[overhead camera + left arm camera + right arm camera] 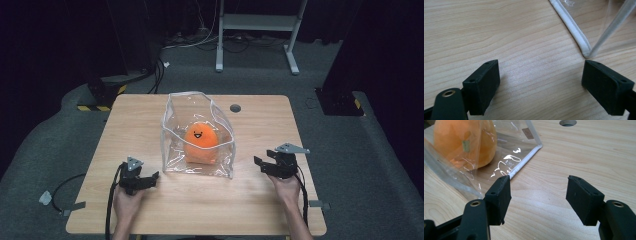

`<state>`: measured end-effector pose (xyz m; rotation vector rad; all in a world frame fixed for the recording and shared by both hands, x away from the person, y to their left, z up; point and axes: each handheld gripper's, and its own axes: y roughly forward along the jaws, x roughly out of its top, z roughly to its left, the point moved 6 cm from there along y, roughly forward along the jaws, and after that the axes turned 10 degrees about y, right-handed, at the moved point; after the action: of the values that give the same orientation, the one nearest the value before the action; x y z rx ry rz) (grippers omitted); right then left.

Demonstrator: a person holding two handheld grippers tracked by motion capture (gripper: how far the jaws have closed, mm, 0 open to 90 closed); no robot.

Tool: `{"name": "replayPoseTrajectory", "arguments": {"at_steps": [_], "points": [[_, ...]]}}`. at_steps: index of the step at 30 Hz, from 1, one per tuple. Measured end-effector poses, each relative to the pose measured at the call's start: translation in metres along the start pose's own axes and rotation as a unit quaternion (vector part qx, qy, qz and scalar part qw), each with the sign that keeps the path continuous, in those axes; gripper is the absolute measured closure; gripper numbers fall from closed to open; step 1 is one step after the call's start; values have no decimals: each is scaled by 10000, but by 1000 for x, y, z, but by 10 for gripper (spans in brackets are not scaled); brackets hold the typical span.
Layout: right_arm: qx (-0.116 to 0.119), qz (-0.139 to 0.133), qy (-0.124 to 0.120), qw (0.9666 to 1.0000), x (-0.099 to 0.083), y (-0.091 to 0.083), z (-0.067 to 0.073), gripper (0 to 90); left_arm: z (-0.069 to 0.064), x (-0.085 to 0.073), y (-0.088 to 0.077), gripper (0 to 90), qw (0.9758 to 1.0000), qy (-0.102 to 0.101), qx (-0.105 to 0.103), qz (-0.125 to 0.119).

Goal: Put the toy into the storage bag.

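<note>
The left hand-held gripper (150, 178) is held low over the desk (250, 210), jaws spread wide with nothing between them; the bag (198, 135) corner lies just beyond one jaw, possibly touching it. The right hand-held gripper (260, 164) is likewise released and empty, near the bag's other side. The clear bag stands mid-desk, with an orange toy (201, 143) inside.

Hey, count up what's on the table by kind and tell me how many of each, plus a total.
Clear plastic bag: 1
Orange plush toy with a smiling face, inside the bag: 1
Handheld grippers, left gripper and right gripper, both open and empty: 2
Total: 4
</note>
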<state>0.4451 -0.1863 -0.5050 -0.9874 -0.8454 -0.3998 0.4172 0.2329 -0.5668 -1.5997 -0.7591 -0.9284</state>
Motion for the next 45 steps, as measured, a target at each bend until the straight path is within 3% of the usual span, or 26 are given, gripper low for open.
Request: {"name": "replayPoseTrajectory", "arguments": {"at_steps": [35, 45], "points": [[-203, 331, 3, 9992, -19, 24, -6, 361, 0, 0, 0, 151, 10000, -2, 0, -1], [-324, 415, -166, 9985, -23, 30, -6, 357, 0, 0, 0, 151, 10000, -4, 0, -4]]}}
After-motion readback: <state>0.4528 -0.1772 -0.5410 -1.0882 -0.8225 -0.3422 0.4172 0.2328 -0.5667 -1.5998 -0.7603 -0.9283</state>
